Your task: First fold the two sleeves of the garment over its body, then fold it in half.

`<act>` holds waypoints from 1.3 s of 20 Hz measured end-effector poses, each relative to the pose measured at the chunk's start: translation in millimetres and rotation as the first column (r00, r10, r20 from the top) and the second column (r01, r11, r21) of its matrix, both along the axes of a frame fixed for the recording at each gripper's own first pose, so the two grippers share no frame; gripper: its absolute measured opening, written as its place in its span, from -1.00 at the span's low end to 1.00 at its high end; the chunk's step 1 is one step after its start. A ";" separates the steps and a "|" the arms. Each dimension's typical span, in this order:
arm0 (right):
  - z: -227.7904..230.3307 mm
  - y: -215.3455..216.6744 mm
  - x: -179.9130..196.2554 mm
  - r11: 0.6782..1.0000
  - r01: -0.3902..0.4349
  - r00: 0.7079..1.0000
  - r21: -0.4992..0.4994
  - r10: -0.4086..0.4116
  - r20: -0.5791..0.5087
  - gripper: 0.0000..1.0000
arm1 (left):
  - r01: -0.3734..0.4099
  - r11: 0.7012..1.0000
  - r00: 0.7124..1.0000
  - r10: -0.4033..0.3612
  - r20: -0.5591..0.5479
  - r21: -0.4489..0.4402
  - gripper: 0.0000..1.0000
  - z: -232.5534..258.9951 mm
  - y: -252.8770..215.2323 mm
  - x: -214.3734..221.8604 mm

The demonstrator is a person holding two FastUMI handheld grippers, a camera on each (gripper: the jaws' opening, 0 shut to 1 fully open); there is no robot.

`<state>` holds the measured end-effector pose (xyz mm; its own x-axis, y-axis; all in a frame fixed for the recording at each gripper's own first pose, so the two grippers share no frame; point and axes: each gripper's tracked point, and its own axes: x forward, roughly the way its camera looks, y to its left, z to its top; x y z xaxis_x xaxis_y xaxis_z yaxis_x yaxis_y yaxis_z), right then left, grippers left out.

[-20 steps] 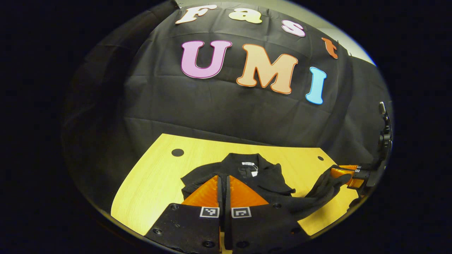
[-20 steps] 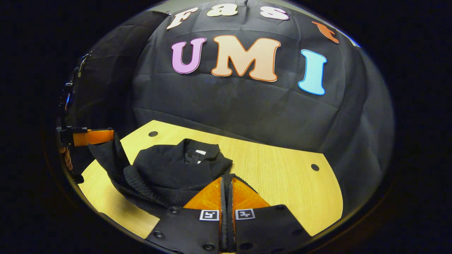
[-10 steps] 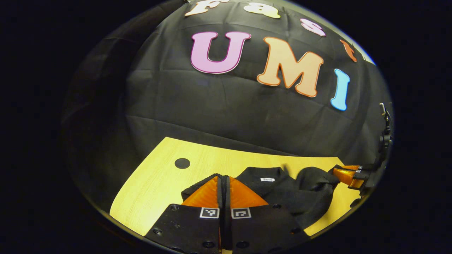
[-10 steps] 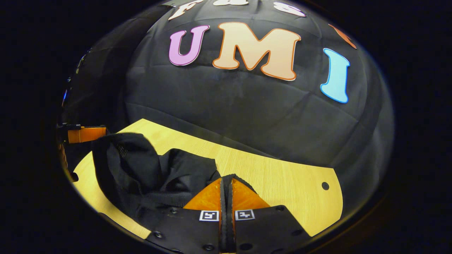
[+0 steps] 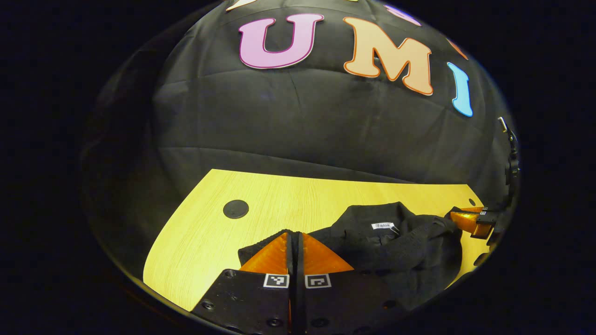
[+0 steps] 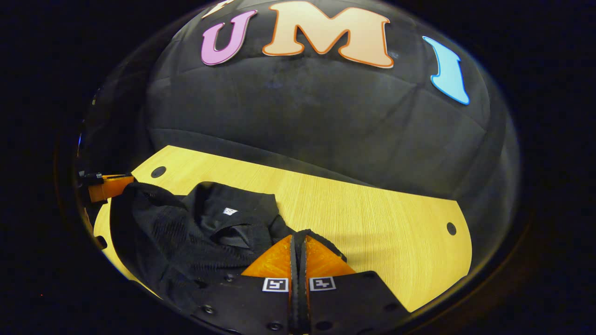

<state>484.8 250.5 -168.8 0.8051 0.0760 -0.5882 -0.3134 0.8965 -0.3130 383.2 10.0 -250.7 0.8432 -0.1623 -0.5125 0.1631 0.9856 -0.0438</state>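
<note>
The left tongs [image 5: 294,235] are seen pressed together on a black hem corner of the garment [image 5: 400,242], and the right tongs [image 6: 298,238] are likewise clamped on a hem corner at the garment's other side. The half-fold appears to be under way, judged from the hem carried toward the collar. Both corners should be kept level and advanced together, then laid square at the collar tag [image 6: 228,211], so that no sleeve is dragged loose. The garment lies bunched near the front edge of the yellow wooden bench [image 6: 372,218]. Beyond the bench's far edge hangs the black cloth wall [image 5: 298,125].
</note>
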 end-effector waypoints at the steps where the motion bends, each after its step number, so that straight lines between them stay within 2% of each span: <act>1: -1.1 -3.2 2.2 1.000 0.011 1.000 -0.008 -0.011 0.003 -0.96 | -0.001 1.000 1.000 0.001 0.000 0.010 -1.00 -2.0 1.2 1.7; 3: -1.9 -6.3 4.5 0.999 0.008 1.000 -0.039 -0.008 0.019 -0.99 | -0.006 0.999 1.000 0.006 -0.002 0.039 -0.93 -5.2 5.0 4.3; 4: -3.8 -5.2 4.8 0.999 0.003 1.000 -0.052 -0.002 0.024 -0.82 | -0.014 0.998 1.000 0.014 0.000 0.057 -0.89 -4.9 7.3 5.4; 6: -3.3 -5.1 2.6 0.997 -0.009 1.000 -0.079 0.011 0.027 -0.63 | -0.037 0.994 0.999 0.035 0.030 0.101 -0.79 2.4 15.5 10.0; 7: -2.0 -5.0 2.0 0.996 -0.014 0.999 -0.088 0.016 0.030 -0.61 | -0.038 0.993 0.998 0.033 0.046 0.109 -0.45 8.2 16.7 10.2; 8: -0.9 -9.2 3.2 0.995 -0.004 0.999 -0.103 0.008 0.037 -0.36 | -0.040 0.993 0.998 0.033 0.062 0.115 -0.11 16.0 18.3 10.9; 10: 5.4 -9.8 -0.5 0.995 -0.002 0.999 -0.098 0.006 0.039 0.28 | -0.046 0.992 0.995 0.035 0.097 0.117 0.57 28.7 20.7 12.5; 11: 9.7 -9.7 -1.8 0.996 0.002 0.999 -0.086 0.002 0.045 0.60 | -0.050 0.992 0.993 0.037 0.115 0.114 0.65 36.4 21.1 12.2; 12: 17.9 -10.5 -2.9 0.997 0.010 0.998 -0.079 -0.006 0.058 0.76 | -0.053 0.992 0.991 0.038 0.127 0.114 0.68 42.1 21.5 11.1; 13: 28.5 -11.0 -3.4 0.998 0.012 0.997 -0.066 -0.006 0.082 0.80 | -0.060 0.992 0.990 0.044 0.137 0.111 0.71 48.3 21.7 9.0; 14: 41.0 -8.1 -5.2 0.999 0.007 0.994 -0.048 -0.002 0.107 1.00 | -0.066 0.992 0.988 0.051 0.147 0.104 0.72 54.0 21.8 7.5; 17: 80.7 -3.2 -17.5 1.000 -0.017 0.985 0.018 0.014 0.174 0.99 | -0.080 0.994 0.981 0.065 0.182 0.076 0.76 80.6 20.6 -6.6; 21: 144.8 -1.3 -60.8 0.995 -0.075 0.963 0.058 0.058 0.263 0.99 | -0.076 0.997 0.966 0.067 0.250 0.025 0.83 132.4 18.2 -35.3; 24: 194.8 3.0 -108.9 0.986 -0.154 0.923 0.057 0.123 0.365 0.99 | -0.084 0.996 0.944 0.080 0.321 0.000 0.77 172.6 25.7 -70.5; 26: 221.3 8.2 -140.8 0.978 -0.193 0.893 0.079 0.142 0.426 0.99 | -0.089 0.996 0.919 0.088 0.385 -0.015 0.82 202.7 32.5 -96.0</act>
<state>344.0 258.7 52.5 0.9432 0.2786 -0.1809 -0.3261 0.8801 -0.3450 287.2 42.4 -48.1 0.9862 -0.0769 -0.1463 0.0788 0.9969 0.0071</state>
